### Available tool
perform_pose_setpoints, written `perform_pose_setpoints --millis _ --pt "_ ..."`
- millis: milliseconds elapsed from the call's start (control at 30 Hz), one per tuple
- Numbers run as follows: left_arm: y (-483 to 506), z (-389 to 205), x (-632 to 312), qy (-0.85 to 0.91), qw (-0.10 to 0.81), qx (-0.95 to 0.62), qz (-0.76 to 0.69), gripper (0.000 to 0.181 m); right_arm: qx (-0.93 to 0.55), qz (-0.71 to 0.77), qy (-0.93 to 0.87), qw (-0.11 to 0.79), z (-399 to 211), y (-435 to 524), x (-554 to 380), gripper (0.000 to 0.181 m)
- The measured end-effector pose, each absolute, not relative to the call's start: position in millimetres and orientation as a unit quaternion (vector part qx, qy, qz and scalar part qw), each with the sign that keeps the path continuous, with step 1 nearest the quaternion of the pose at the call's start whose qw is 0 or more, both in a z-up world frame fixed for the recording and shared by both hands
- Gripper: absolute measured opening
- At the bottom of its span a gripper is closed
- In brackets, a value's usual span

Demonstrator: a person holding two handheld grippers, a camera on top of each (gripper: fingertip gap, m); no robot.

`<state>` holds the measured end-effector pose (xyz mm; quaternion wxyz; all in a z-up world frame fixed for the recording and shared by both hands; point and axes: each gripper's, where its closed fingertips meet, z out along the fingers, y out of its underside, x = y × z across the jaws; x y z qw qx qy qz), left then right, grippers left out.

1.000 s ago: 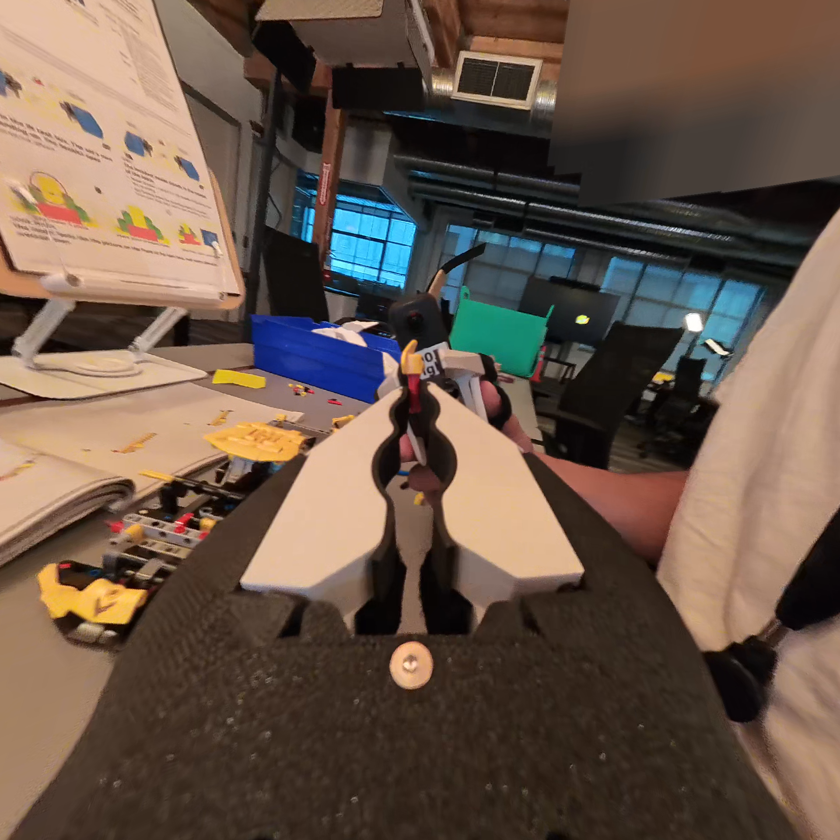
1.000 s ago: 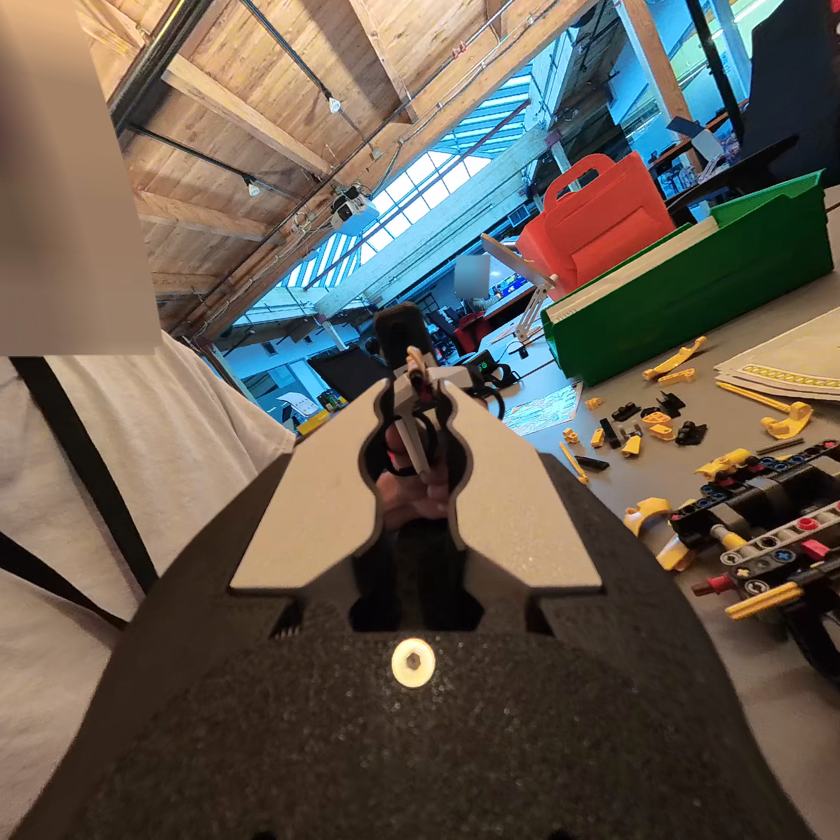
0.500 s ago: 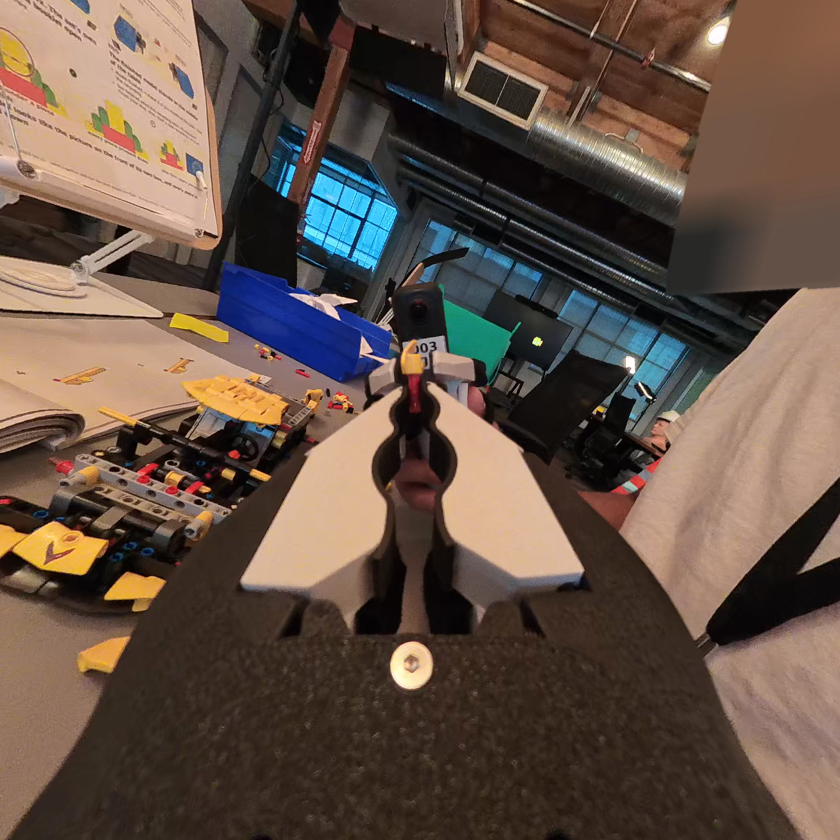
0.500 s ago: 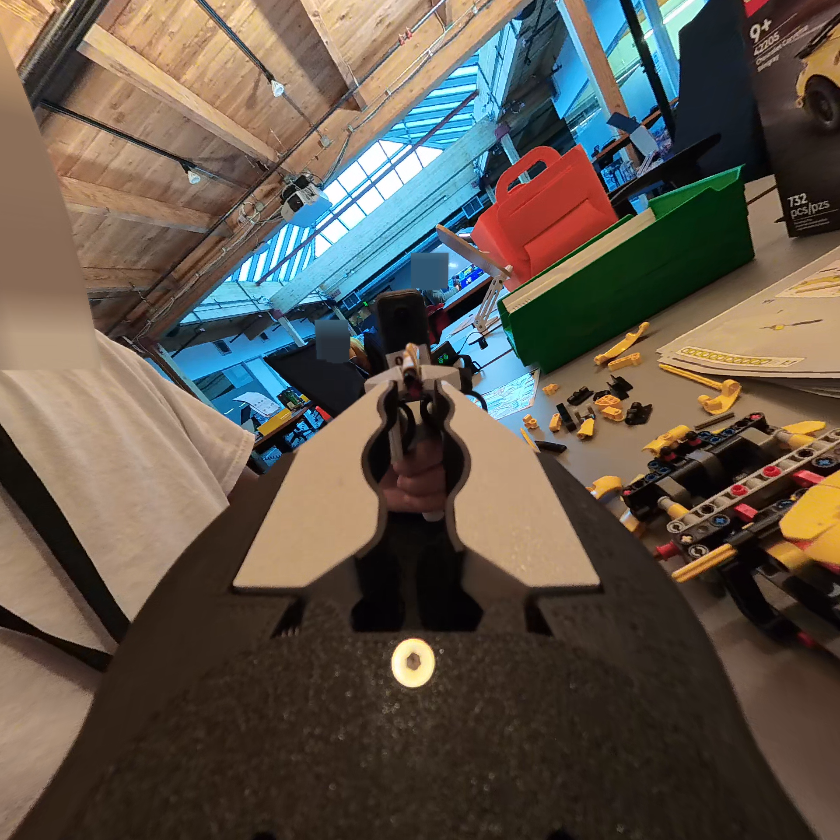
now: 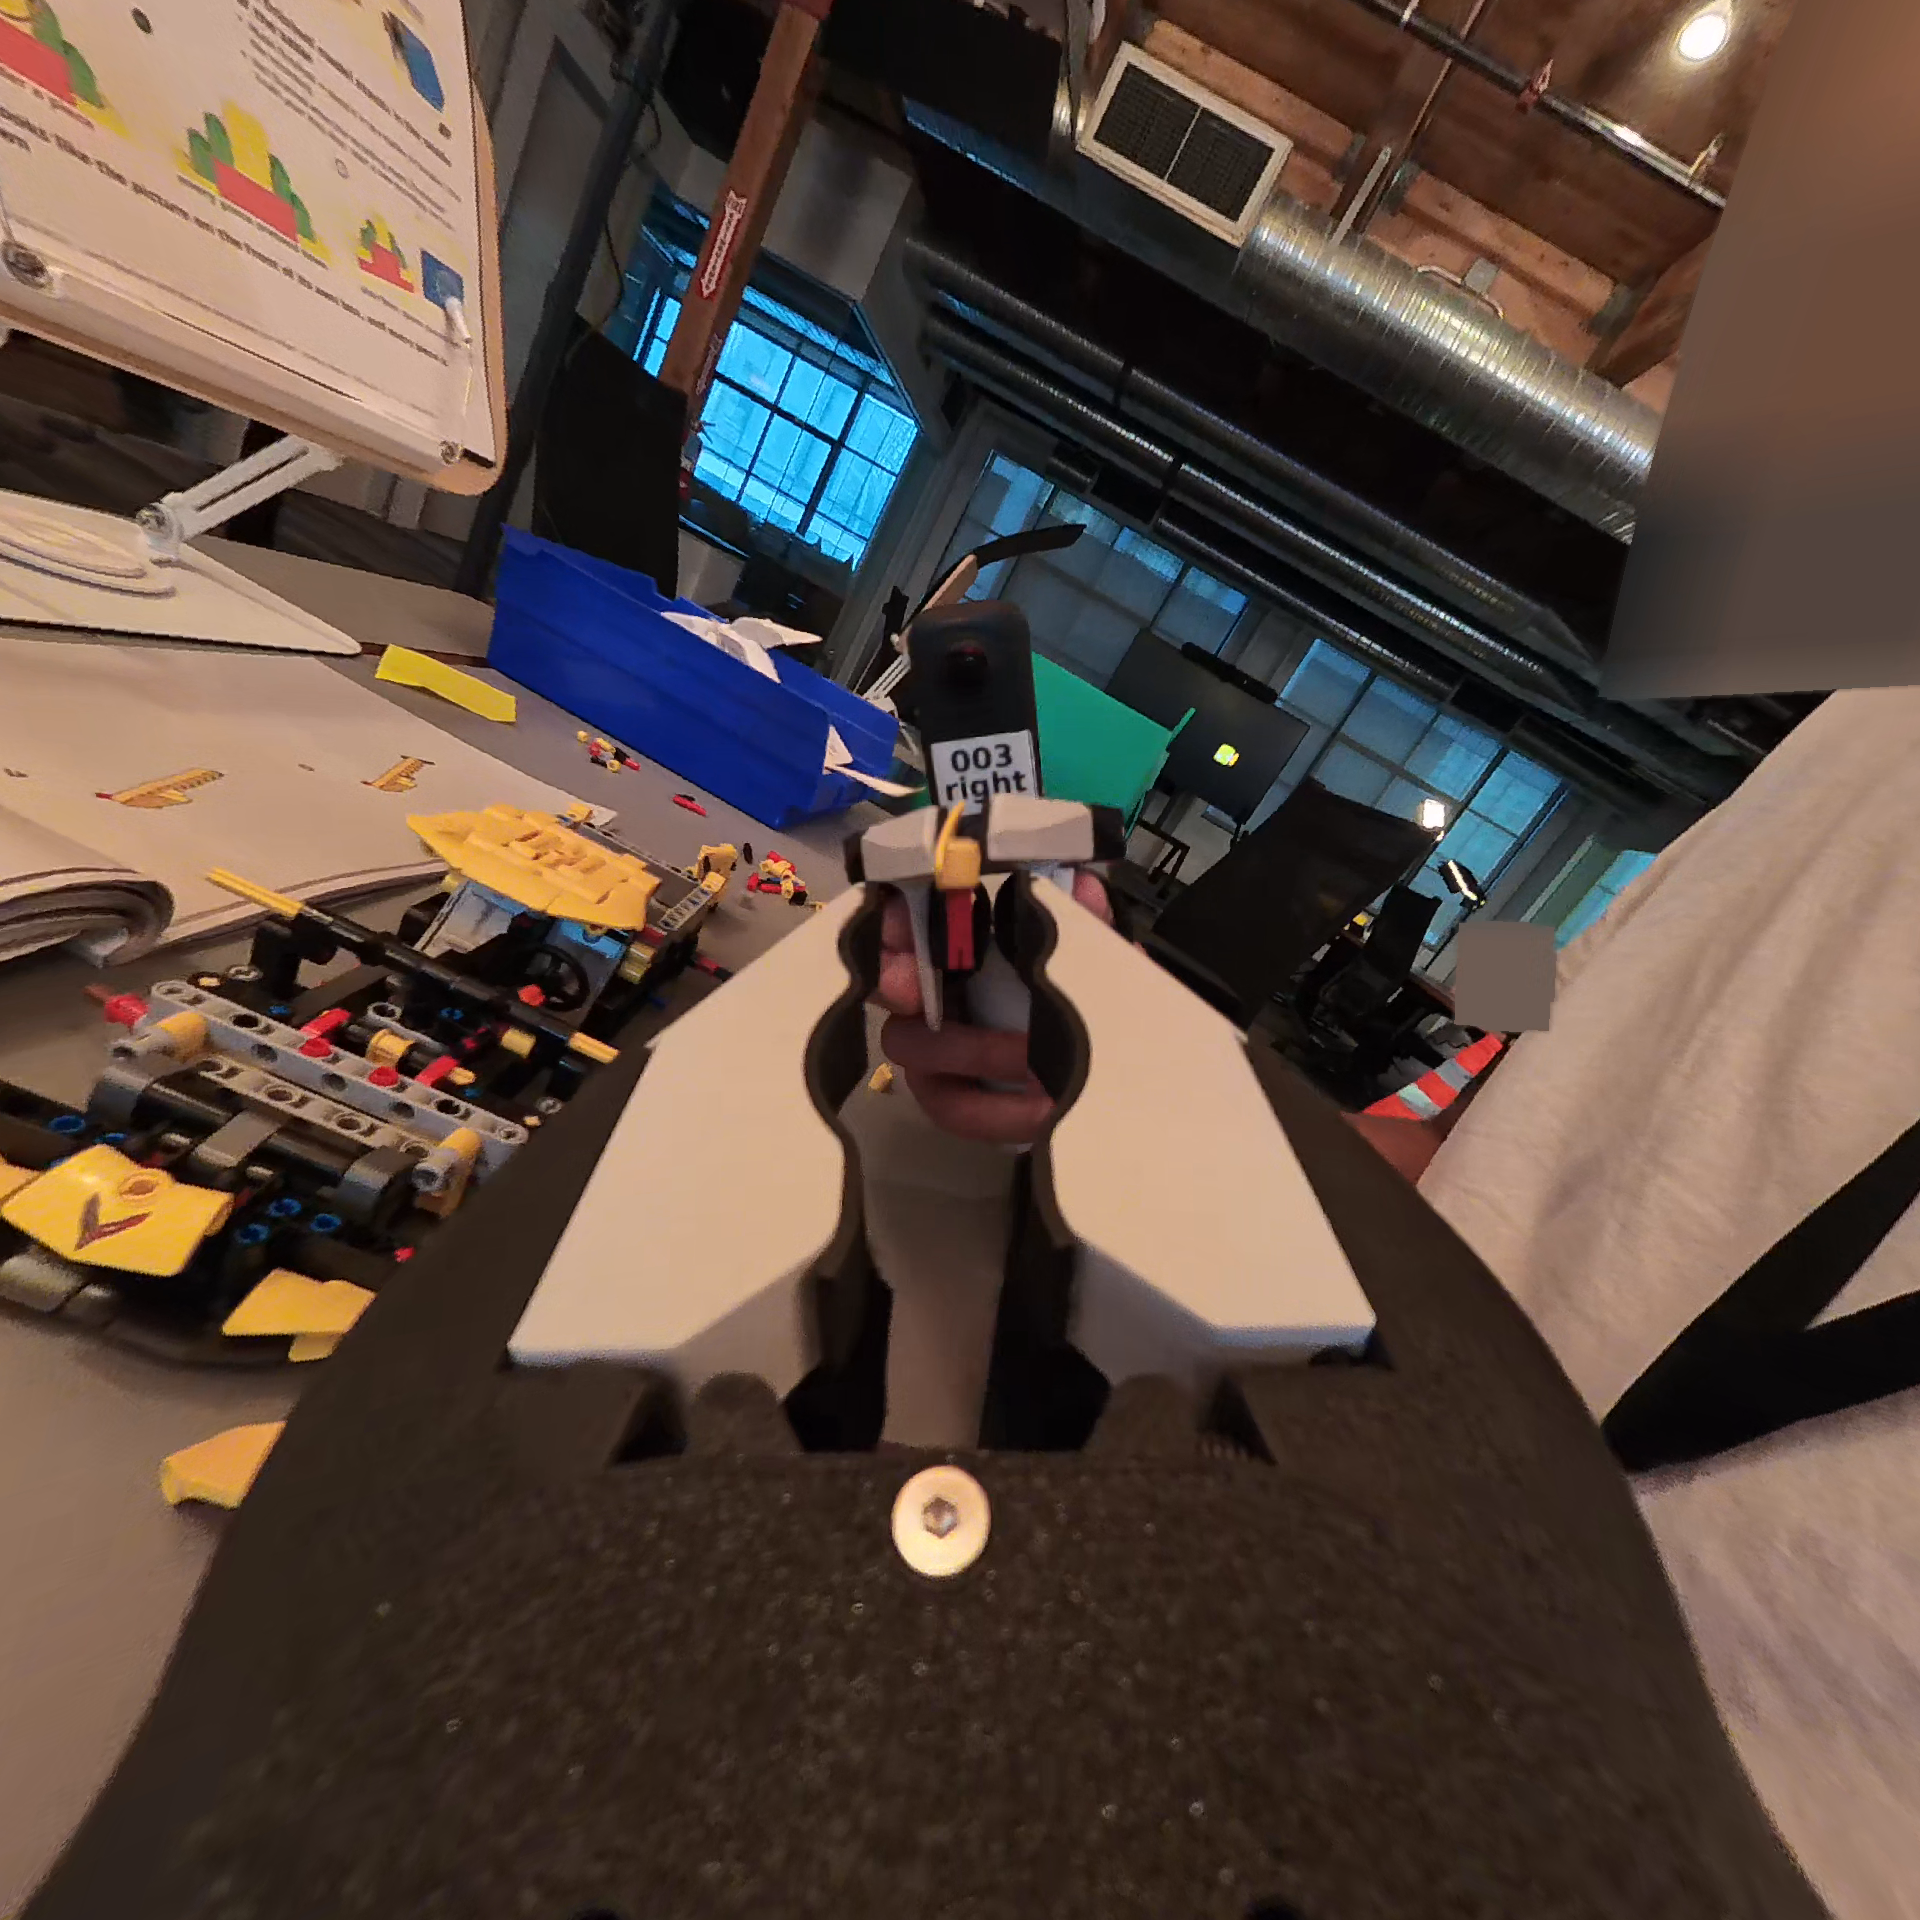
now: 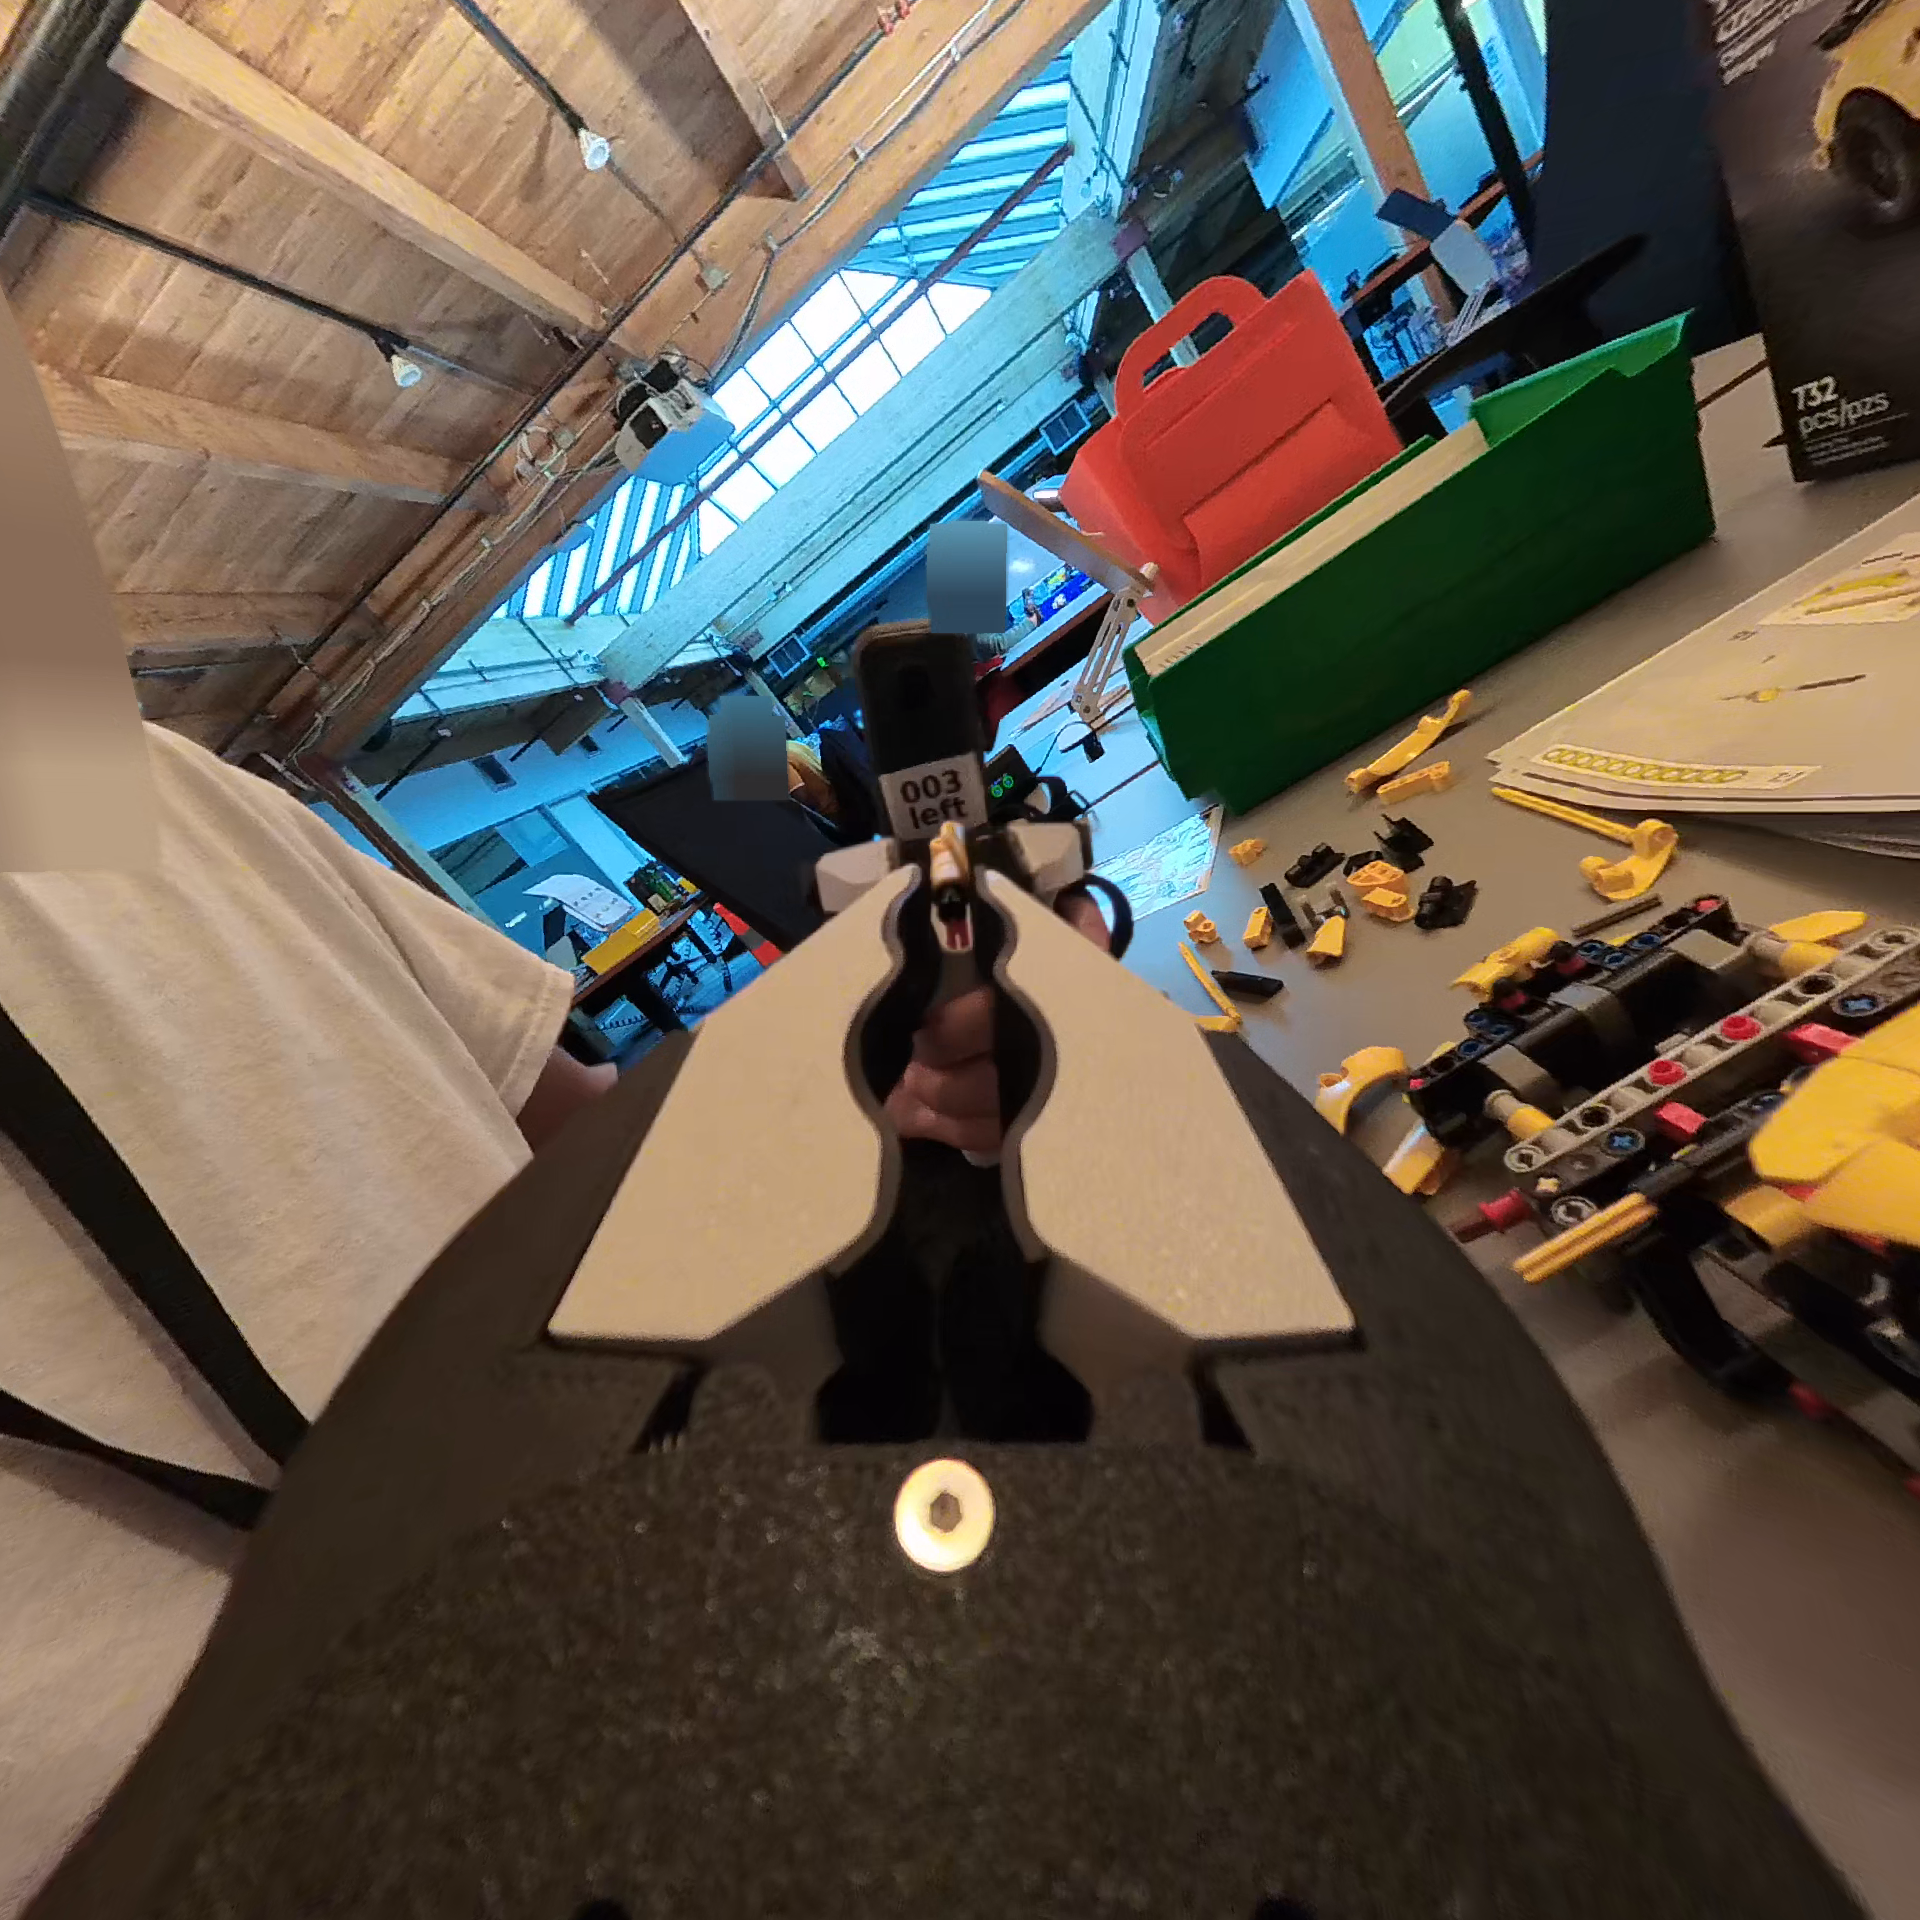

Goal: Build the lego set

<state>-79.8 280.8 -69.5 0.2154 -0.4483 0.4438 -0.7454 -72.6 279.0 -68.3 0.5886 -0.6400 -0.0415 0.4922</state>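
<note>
My left gripper (image 5: 957, 902) and right gripper (image 6: 951, 891) are held in the air tip to tip, above the table's near edge. Both are shut on one small yellow-and-red lego piece (image 5: 958, 883), which also shows in the right wrist view (image 6: 950, 871). I cannot tell which part each one grips. The right gripper shows end-on in the left wrist view (image 5: 977, 836), and the left gripper in the right wrist view (image 6: 951, 847). The half-built black, grey and yellow car model (image 5: 343, 1049) lies on the table (image 5: 94, 1558), also in the right wrist view (image 6: 1662, 1091).
Loose yellow and black pieces (image 6: 1340, 904) lie before a green bin (image 6: 1455, 623). A blue bin (image 5: 675, 696), open booklets (image 5: 156, 810) (image 6: 1714, 727), a sheet on a stand (image 5: 260, 208), a red bag (image 6: 1226, 468) and the set's box (image 6: 1829, 260) ring the table. The person's white shirt (image 6: 260, 1039) is close. Both grippers' tips are close together, under 4 cm apart.
Both grippers stay shut and tip to tip on the small piece. Both views have swung so that more of the car model and table show beside the grippers.
</note>
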Motion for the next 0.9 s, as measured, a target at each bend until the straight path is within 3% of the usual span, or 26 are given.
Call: perform_pose_setpoints --millis 100,233,600,900 --pt "280.7 -68.6 -80.6 0.445 0.216 -0.446 -0.746 0.024 -0.653 0.484 -0.067 0.579 -72.2 277.8 -83.0 0.006" --pt "273.5 -69.3 -81.9 0.463 0.220 -0.434 -0.741 0.008 -0.660 0.475 -0.073 0.577 -74.8 278.8 -86.6 0.006" --pt "283.5 -66.1 -82.9 0.441 0.225 -0.441 -0.748 0.007 -0.652 0.478 -0.058 0.586 -72.4 280.3 -81.4 0.012" --pt "276.3 -65.8 -84.3 0.452 0.212 -0.430 -0.752 0.007 -0.651 0.479 -0.065 0.585 -71.2 278.3 -82.9 0.004"
